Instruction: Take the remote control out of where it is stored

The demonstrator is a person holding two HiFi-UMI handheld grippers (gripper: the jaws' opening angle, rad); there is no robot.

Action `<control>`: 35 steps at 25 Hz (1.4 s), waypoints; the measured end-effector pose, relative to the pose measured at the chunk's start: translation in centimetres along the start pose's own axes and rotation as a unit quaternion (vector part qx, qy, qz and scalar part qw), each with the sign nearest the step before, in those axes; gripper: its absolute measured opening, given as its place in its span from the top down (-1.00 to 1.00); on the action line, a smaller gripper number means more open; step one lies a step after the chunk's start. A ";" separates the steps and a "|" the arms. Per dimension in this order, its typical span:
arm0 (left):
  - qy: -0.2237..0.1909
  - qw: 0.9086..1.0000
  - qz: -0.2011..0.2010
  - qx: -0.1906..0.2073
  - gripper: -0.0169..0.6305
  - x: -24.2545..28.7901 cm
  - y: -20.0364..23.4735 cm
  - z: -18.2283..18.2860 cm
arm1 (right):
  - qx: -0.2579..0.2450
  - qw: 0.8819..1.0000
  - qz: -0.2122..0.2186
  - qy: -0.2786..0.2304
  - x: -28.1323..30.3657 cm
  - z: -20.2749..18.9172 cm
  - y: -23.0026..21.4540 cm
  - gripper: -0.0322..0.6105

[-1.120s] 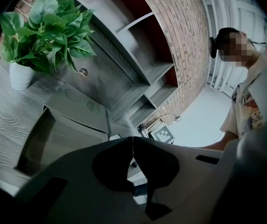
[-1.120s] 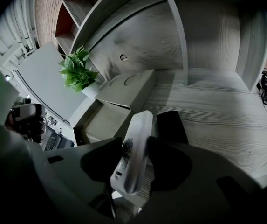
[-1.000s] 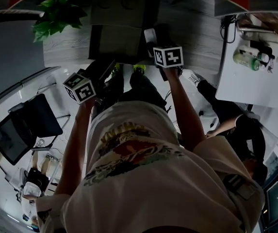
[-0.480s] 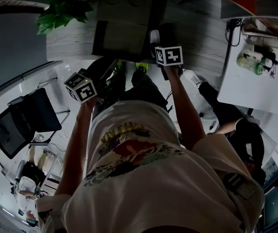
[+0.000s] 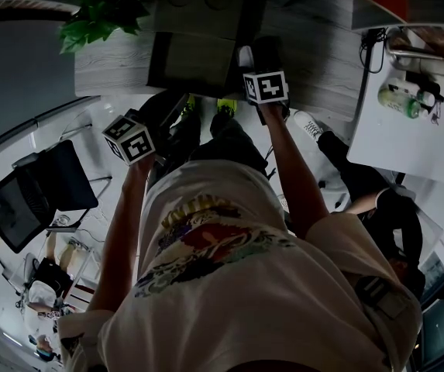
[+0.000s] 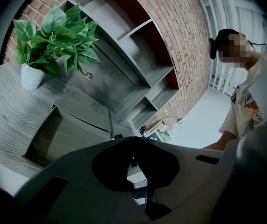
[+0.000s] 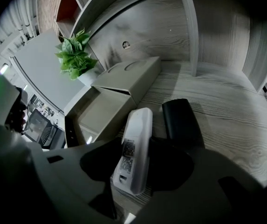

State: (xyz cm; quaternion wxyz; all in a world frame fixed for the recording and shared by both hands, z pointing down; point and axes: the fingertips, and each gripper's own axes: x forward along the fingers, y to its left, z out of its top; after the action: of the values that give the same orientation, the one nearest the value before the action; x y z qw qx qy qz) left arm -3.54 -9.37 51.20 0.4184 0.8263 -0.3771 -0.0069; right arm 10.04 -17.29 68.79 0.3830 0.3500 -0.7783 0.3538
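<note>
A white remote control (image 7: pixel 134 148) lies label side up between the jaws of my right gripper (image 7: pixel 135 160), which is shut on it just over the grey wooden tabletop (image 7: pixel 226 115). In the head view the remote (image 5: pixel 244 56) shows ahead of the right marker cube (image 5: pixel 266 86). Left of it stands a grey storage box (image 7: pixel 128 73) with its drawer (image 7: pixel 103 115) pulled out. My left gripper (image 6: pixel 133 139) is shut on nothing and hangs at the table's edge before the open drawer (image 6: pixel 63 139). Its marker cube (image 5: pixel 129 138) sits at the left.
A black oblong object (image 7: pixel 180 120) lies on the table just right of the remote. A potted plant (image 7: pixel 75 55) stands beyond the box, under grey shelving (image 6: pixel 138 59). A white desk with bottles (image 5: pixel 400 99) is at the right, and an office chair (image 5: pixel 43 192) at the lower left.
The head view has shifted a little. Both grippers keep their places, and the remote stays in the right jaws.
</note>
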 end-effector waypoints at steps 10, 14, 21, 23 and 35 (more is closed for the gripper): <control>-0.007 1.000 -0.006 0.006 0.93 0.1 -0.7 0.1 | -0.001 1.000 -0.003 -0.002 0.1 -0.1 0.0 0.30; -0.017 1.000 -0.006 0.010 0.93 -0.2 -0.8 0.7 | -0.013 1.000 -0.019 -0.005 -0.5 0.5 -0.2 0.30; -0.028 1.000 -0.008 0.007 0.92 -0.7 -1.2 1.0 | -0.034 0.998 -0.014 -0.042 -3.2 2.7 0.6 0.29; -0.033 0.999 -0.009 0.000 0.93 -0.9 -1.2 1.2 | -0.054 0.997 -0.020 -0.043 -4.2 2.6 0.7 0.30; -0.037 0.998 -0.009 -0.052 0.92 -1.0 -0.9 0.1 | -0.111 0.984 0.046 -0.135 -8.8 1.9 3.6 0.87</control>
State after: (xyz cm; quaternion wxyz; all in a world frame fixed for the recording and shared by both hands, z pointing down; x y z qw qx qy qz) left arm -3.78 -8.47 50.19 0.4463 0.8061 -0.3840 -0.0602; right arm 10.54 -14.57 59.47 0.2948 0.3137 -0.8724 0.2316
